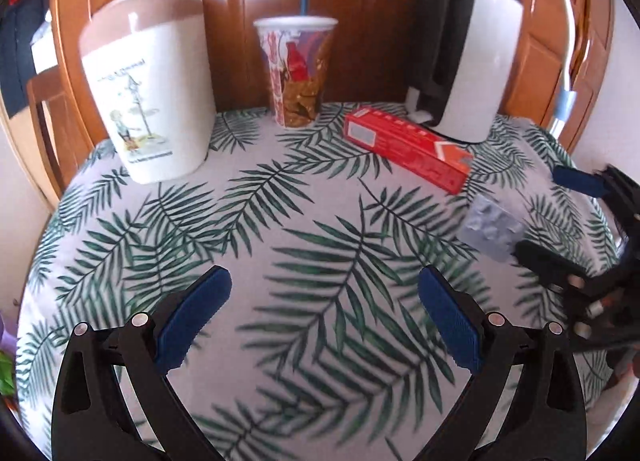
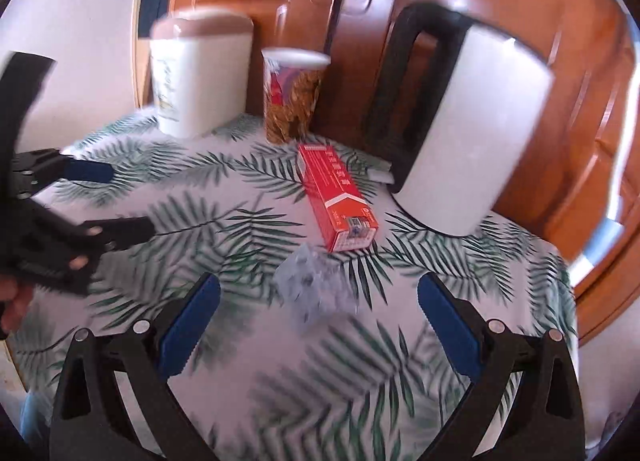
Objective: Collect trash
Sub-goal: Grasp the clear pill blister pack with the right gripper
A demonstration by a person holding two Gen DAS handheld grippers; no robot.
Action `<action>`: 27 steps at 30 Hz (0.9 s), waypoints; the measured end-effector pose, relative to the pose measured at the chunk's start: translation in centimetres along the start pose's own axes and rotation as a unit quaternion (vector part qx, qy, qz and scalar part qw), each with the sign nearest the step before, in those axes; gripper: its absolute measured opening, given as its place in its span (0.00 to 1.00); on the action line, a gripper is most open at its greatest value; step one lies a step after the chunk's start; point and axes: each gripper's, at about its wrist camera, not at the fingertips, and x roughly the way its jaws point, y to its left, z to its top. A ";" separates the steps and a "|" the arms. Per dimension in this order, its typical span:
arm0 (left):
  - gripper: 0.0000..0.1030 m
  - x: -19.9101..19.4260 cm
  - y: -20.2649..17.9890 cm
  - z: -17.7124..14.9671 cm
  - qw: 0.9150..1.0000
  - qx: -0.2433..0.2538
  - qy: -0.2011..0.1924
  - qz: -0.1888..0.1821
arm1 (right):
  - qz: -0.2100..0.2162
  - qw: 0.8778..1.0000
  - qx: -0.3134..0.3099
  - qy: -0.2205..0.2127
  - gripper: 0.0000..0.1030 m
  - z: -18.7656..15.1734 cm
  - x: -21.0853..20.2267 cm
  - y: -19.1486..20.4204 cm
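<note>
Blister pack (image 2: pixel 310 287) on tablecloth (image 2: pixel 248 229) — ahead between right gripper (image 2: pixel 319 299) jaws, wide apart, untouched.

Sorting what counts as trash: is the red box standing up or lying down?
Lying down. The red box rests flat on its long side on the tablecloth, beside the kettle.

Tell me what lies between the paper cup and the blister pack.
The red box lies between the paper cup and the blister pack, clearest in the right wrist view.
</note>
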 end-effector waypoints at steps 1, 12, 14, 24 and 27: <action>0.94 0.4 0.1 0.0 1.000 -0.002 0.001 -0.003 | 0.007 1.000 0.002 0.007 0.85 0.1 0.8 0.0; 0.94 2.0 -0.1 0.1 1.000 0.007 0.008 -0.012 | 0.020 0.998 0.026 0.046 0.52 -0.8 3.5 -0.5; 0.94 2.1 -0.2 0.2 1.000 0.006 0.010 -0.013 | 0.021 0.998 0.024 0.049 0.52 -0.9 3.4 -0.4; 0.94 2.3 -1.8 0.6 1.000 0.017 0.016 -0.009 | 0.022 0.998 0.020 0.049 0.60 -1.4 2.9 -0.3; 0.94 2.5 -2.2 0.7 1.000 0.020 0.019 -0.009 | 0.032 0.998 0.018 0.059 0.58 -1.4 3.3 -0.3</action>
